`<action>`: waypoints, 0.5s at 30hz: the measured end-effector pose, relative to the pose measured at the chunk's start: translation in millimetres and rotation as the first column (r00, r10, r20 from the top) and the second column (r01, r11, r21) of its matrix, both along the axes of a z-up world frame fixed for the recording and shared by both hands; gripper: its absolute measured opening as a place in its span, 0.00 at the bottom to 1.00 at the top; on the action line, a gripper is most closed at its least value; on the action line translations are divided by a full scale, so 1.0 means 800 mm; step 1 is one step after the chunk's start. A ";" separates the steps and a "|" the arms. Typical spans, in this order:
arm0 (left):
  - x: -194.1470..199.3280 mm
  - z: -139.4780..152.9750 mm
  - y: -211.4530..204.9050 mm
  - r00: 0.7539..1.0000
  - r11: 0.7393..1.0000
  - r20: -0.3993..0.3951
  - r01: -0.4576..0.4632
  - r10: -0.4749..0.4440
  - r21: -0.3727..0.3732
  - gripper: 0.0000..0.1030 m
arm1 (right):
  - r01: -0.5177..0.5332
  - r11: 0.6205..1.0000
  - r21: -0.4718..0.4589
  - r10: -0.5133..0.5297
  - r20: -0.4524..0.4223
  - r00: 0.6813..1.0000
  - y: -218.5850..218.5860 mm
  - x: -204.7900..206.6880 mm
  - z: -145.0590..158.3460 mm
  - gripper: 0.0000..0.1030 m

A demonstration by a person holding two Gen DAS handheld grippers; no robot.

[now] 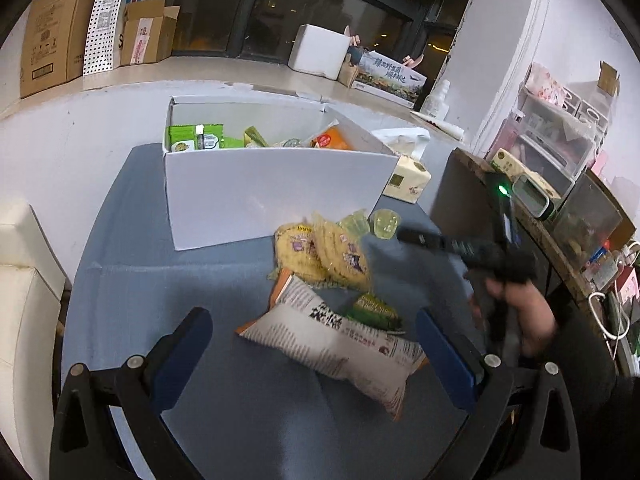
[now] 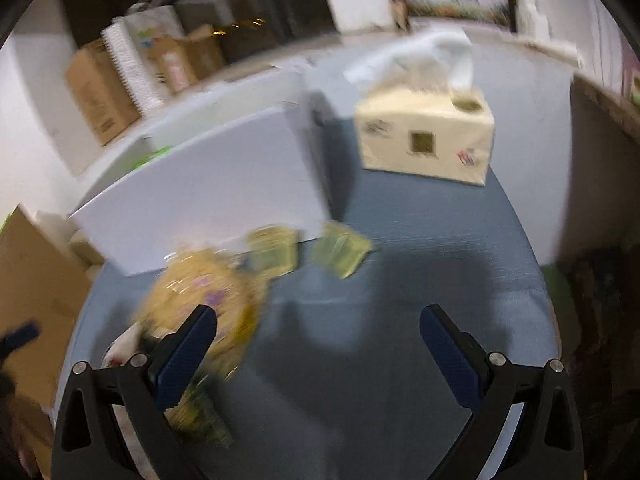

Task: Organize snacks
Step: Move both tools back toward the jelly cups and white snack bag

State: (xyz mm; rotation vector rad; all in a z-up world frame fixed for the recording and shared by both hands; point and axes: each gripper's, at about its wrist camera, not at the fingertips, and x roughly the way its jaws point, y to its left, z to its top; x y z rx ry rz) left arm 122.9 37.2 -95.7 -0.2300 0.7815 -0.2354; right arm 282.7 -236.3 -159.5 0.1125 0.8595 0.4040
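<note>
The right wrist view is smeared by motion blur; print on the packets there cannot be read. In the left wrist view the white box point(image 1: 276, 192) hides most of its contents behind its front wall: only the tops of a green carton point(image 1: 195, 137) and an orange packet point(image 1: 333, 141) show clearly, the rest cannot be counted.

On the blue table point(image 1: 160, 280), in front of the box, lie loose snacks: two yellow noodle packets point(image 1: 320, 254) overlapping each other, two pale green jelly cups point(image 1: 385, 222) just beside the box's front corner, one small green wrapper point(image 1: 376, 312) partly covered, and one large white printed bag point(image 1: 344, 344) with orange edging, puffed and lying tilted. The bag's text is partly legible but distorted.

One tissue pack point(image 2: 426, 136), cream-coloured with a tissue standing out of the top, sits to the right of the box.

The left claw point(image 1: 314, 344) is released, fingers spread either side of the white bag without touching it. The right claw point(image 2: 318, 344) is likewise spread wide and grasps nothing; its left finger overlaps the blurred noodle packets in view.
</note>
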 end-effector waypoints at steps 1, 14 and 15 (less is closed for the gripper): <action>-0.001 -0.001 0.000 1.000 1.000 -0.002 -0.001 0.001 0.003 1.00 | 0.013 1.000 0.012 -0.013 -0.021 1.000 -0.004 0.014 -0.005 1.00; 0.003 -0.020 -0.008 0.998 1.000 -0.055 0.005 -0.005 0.008 1.00 | -0.063 0.996 -0.059 0.060 -0.040 0.997 0.024 0.074 -0.025 0.59; 0.003 -0.021 -0.009 0.998 1.000 -0.058 0.007 -0.007 0.009 1.00 | -0.069 0.996 -0.060 0.067 -0.031 0.997 0.024 0.074 -0.025 0.48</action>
